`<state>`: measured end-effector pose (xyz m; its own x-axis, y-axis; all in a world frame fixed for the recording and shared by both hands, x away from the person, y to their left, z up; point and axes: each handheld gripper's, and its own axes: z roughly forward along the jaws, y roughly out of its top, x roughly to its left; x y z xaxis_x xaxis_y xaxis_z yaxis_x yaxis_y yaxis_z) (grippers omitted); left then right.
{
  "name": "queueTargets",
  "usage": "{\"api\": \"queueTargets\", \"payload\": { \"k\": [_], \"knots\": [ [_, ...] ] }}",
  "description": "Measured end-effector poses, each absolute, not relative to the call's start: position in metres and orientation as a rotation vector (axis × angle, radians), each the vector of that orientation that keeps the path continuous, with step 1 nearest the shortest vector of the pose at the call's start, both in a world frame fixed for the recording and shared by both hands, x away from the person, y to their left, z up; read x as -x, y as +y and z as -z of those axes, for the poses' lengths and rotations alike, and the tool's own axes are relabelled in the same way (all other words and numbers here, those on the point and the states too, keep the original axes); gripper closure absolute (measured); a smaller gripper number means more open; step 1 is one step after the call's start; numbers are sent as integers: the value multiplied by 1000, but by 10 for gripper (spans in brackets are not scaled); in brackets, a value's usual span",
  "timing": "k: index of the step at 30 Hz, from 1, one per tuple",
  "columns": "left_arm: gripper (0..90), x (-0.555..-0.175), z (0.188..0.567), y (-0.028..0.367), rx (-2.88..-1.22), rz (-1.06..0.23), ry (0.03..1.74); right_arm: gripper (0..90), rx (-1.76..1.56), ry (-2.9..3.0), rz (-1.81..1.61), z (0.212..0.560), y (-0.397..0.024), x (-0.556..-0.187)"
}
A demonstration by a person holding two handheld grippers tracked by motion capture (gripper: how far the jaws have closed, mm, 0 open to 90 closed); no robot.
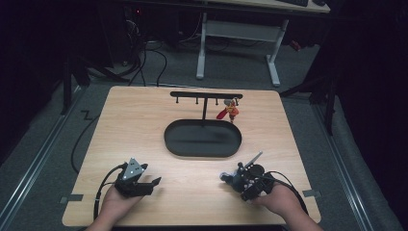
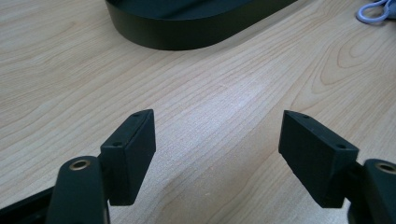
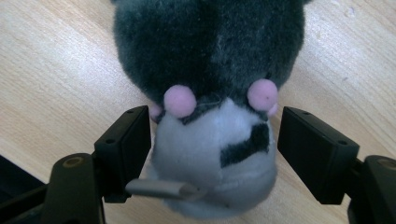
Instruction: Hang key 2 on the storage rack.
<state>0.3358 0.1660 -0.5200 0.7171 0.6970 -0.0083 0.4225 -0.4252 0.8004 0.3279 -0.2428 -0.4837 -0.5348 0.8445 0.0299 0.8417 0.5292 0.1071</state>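
My right claw [image 3: 215, 149] stands with its two black jaws wide apart around the small grey-and-white plush toy with pink pompom dots [image 3: 210, 93]; the toy lies on the pale wood-grain table [image 3: 56, 84], its light belly between the pads, the left pad just touching or brushing its side and the right pad a little clear of it, so nothing is clamped. From above, that claw [image 1: 235, 177] sits near the table's front right edge, my right hand [image 1: 279, 197] behind it, the toy a dark lump at its tip. My left claw [image 2: 217, 140] rests near the front left with its jaws spread over bare wood, holding nothing. Farther on, mid-table, lies the black oval metal tray [image 1: 178, 144], and from its back rises a black T-shaped hanging rack [image 1: 206, 95] with a small red-and-orange figure charm [image 1: 230, 111] dangling near its right end.
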Motion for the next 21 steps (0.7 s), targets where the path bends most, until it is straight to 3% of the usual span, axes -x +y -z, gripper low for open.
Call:
{"api": "queueTargets", "payload": {
  "k": [6,11,21],
  "knots": [
    [278,-336,520,166,-2078,-414,849,331,-1469,2743,-154,487,-240,-329],
    [278,-336,520,166,-2080,-414,848,445,-1450,2738,-134,485,-237,-329],
    [278,-336,520,166,-2084,-412,846,467,-1444,2750,-135,475,-234,-330]
  ]
}}
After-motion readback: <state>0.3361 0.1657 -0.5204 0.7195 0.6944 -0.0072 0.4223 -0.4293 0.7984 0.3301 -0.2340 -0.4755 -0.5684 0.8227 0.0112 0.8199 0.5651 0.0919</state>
